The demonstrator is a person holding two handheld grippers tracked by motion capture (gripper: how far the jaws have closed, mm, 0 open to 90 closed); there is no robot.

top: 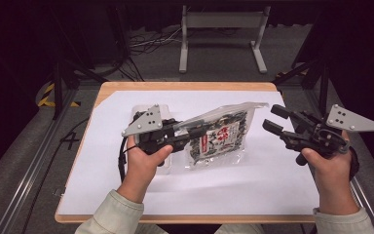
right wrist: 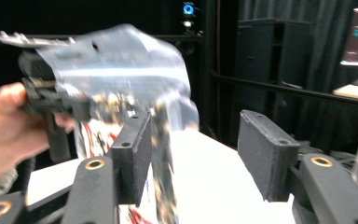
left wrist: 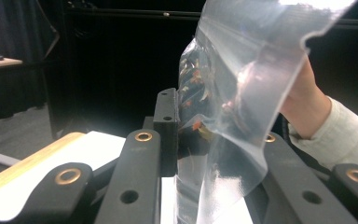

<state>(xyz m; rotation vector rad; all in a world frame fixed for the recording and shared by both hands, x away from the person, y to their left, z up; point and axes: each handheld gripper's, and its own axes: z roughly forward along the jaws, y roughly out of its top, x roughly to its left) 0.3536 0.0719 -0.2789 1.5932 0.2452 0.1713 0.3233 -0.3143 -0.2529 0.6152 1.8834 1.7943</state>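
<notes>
High view: a clear plastic bag [top: 219, 134] with dark contents and a red-and-white printed label is held above the white sheet [top: 253, 185] that covers the wooden surface [top: 185, 86].
Landmark: the bag serves as reference for all positions below.
Left hand-held gripper [top: 191, 132]: positioned at the left edge of the bag, jaws clamped on the bag film near its upper left side; the person's left hand [top: 143, 158] holds the gripper body just left of the bag.
Left gripper view: the bag [left wrist: 242, 102] stands between the two black jaws, film pinched, its transparent upper flap rising above the jaws and dark, orange-flecked contents visible behind the film.
Right hand-held gripper [top: 271, 119]: positioned just right of the bag, not touching it; jaws stand apart with nothing between them.
Right gripper view: the two black pads [right wrist: 265, 154] are separated by a wide gap; the bag [right wrist: 121, 70] hangs ahead and to the left, blurred, carried by the other gripper.
Right hand [top: 328, 163]: grips the gripper body, well to the right of the bag.
Bag attitude: tilted, the sealed top strip pointing up and right, the lower edge hanging towards the sheet; whether it touches the sheet cannot be determined.
</notes>
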